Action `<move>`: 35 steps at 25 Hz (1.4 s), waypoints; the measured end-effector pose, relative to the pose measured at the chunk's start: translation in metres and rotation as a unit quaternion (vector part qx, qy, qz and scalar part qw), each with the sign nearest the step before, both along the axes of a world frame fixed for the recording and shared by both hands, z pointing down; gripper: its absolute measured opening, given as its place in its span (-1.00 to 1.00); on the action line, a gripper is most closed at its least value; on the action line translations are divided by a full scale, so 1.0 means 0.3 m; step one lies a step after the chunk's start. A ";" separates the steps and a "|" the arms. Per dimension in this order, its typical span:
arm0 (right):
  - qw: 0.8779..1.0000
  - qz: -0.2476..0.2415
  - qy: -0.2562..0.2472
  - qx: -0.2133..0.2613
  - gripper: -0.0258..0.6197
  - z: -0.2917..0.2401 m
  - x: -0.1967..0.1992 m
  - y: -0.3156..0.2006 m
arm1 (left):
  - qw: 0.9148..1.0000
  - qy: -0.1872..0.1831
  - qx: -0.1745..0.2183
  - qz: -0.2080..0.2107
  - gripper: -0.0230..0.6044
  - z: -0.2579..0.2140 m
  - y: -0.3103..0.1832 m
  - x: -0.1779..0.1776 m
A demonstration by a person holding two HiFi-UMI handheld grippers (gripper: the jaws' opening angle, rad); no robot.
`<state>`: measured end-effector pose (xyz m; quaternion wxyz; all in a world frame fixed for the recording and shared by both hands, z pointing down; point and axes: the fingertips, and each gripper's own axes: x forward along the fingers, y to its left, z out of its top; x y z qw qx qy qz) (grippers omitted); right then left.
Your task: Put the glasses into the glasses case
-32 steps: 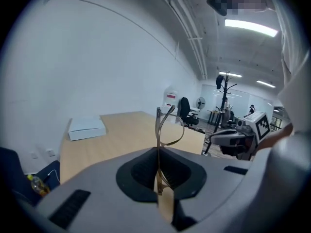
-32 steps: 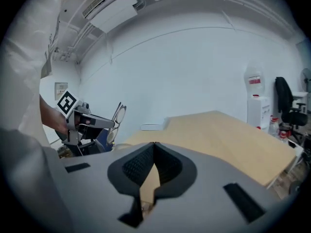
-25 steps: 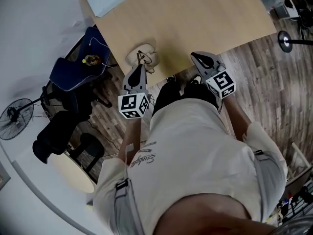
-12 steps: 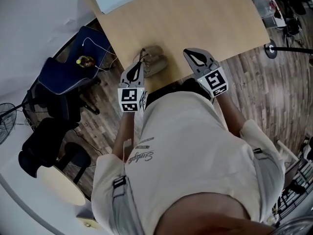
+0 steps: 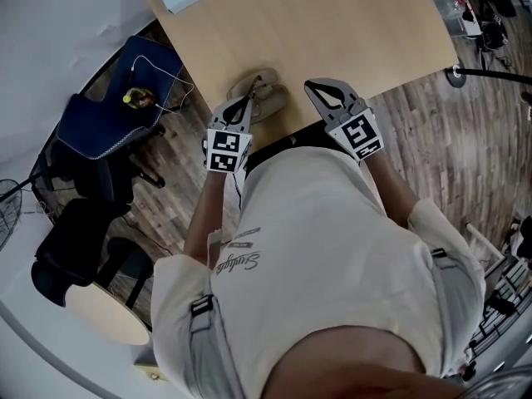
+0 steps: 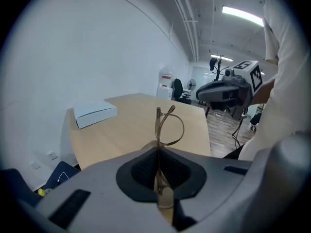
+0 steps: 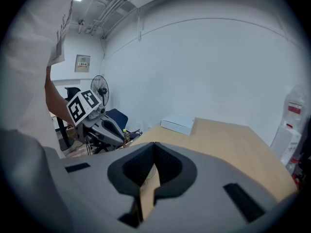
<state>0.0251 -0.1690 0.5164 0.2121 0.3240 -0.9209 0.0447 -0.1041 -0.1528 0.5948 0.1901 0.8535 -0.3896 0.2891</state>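
The person's cream shirt (image 5: 316,248) fills the near part of the head view, and both forearms reach forward to the near edge of the pale wooden bench (image 5: 332,23). The left claw (image 6: 158,148) is closed on the glasses (image 6: 166,125). It pinches the thin frame edge-on, so a lens rim and one arm of the glasses stand up past its tips. From above, those tips sit at the left end of the tan glasses case (image 5: 266,100), which lies at the near edge of the bench. Whether the glasses touch the case cannot be told. To the right of the case, a little apart from it, the right claw (image 7: 154,144) hangs over the same edge, its jaws pressed together with nothing between them. Left of the bench, on the wooden floor, stands a blue chair (image 5: 108,119). At the far left corner of the bench lies a flat white box (image 6: 95,113), well apart from the case.
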 end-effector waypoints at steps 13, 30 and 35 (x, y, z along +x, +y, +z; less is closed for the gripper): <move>0.999 0.006 -0.034 0.001 -0.93 0.014 0.109 -0.048 | 0.985 -0.116 -0.048 0.115 -0.87 0.100 0.000 0.070; 0.997 0.034 -0.062 -0.039 -0.94 0.120 0.240 -0.057 | 0.948 -0.205 -0.128 0.206 -0.87 0.251 0.036 0.097; 0.997 0.028 -0.064 -0.044 -0.94 0.133 0.241 -0.069 | 0.935 -0.219 -0.153 0.232 -0.87 0.281 0.045 0.106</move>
